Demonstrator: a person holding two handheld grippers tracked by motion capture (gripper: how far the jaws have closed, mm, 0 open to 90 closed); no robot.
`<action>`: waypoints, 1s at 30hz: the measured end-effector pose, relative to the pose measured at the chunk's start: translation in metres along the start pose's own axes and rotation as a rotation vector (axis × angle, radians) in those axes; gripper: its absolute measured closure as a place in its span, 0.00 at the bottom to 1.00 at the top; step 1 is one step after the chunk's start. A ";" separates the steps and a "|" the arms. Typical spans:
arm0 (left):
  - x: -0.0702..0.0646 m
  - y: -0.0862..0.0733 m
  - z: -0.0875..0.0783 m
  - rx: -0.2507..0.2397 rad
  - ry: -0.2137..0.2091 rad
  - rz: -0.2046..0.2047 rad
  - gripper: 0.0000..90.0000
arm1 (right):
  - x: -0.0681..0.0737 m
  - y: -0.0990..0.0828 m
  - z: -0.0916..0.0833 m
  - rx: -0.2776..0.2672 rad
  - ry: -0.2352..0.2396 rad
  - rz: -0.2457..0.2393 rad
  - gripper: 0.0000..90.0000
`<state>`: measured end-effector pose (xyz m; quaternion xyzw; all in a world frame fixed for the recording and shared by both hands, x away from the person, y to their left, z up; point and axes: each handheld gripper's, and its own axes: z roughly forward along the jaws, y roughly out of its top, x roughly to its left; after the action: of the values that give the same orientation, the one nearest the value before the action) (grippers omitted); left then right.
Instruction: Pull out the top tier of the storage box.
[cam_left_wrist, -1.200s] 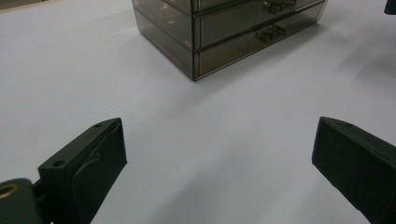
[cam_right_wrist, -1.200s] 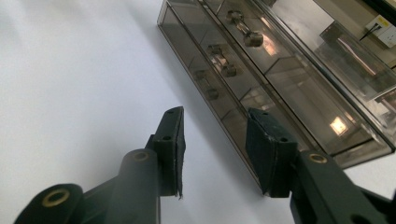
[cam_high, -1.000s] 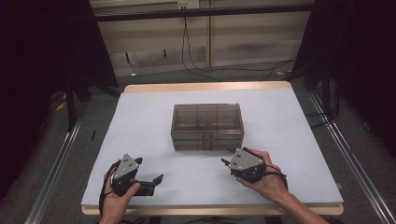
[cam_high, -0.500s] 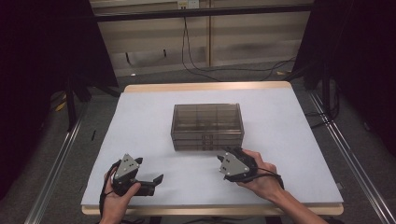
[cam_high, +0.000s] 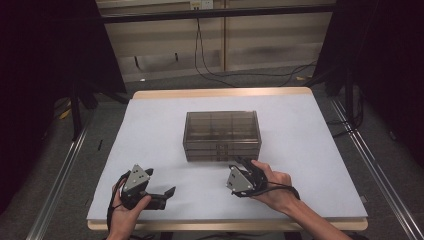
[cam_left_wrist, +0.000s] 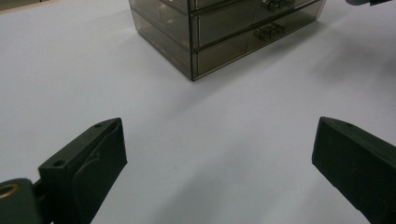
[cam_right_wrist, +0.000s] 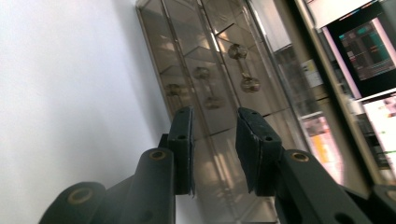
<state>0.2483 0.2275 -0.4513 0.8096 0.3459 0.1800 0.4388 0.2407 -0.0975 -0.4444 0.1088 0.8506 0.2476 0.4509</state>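
Note:
A smoky see-through drawer box (cam_high: 222, 135) stands in the middle of the white table. My right gripper (cam_high: 239, 163) lies close to its front face, rolled on its side, jaws toward the drawers. In the right gripper view the jaws (cam_right_wrist: 215, 114) stand a narrow gap apart with nothing between them, and they have just been closing. The drawer handles (cam_right_wrist: 204, 73) sit a short way beyond the tips. My left gripper (cam_high: 164, 196) rests at the near left, far from the drawer box (cam_left_wrist: 224, 28). Its jaws (cam_left_wrist: 219, 130) are wide open over bare table.
White sheet (cam_high: 310, 150) covers the table, with its wooden edge along the front and back. Metal rails (cam_high: 60, 170) run along both sides on the floor. Cables (cam_high: 240, 75) lie behind the table. A lit monitor (cam_right_wrist: 364, 46) stands off to one side.
The right hand slid its gripper left and closer to the drawer box front. The left hand and its gripper stayed where they were.

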 end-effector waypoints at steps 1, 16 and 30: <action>-0.001 0.000 0.000 0.000 -0.002 0.002 0.03 | 0.001 0.000 0.001 0.005 -0.006 -0.015 0.77; 0.000 -0.001 0.000 0.005 0.000 0.006 0.03 | 0.002 0.004 0.013 0.000 -0.082 -0.120 0.77; 0.001 -0.001 0.001 0.005 0.000 0.003 0.03 | -0.002 0.008 0.022 -0.002 -0.172 -0.233 0.78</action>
<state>0.2487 0.2281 -0.4524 0.8111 0.3451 0.1797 0.4366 0.2600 -0.0843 -0.4492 0.0296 0.8153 0.1842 0.5481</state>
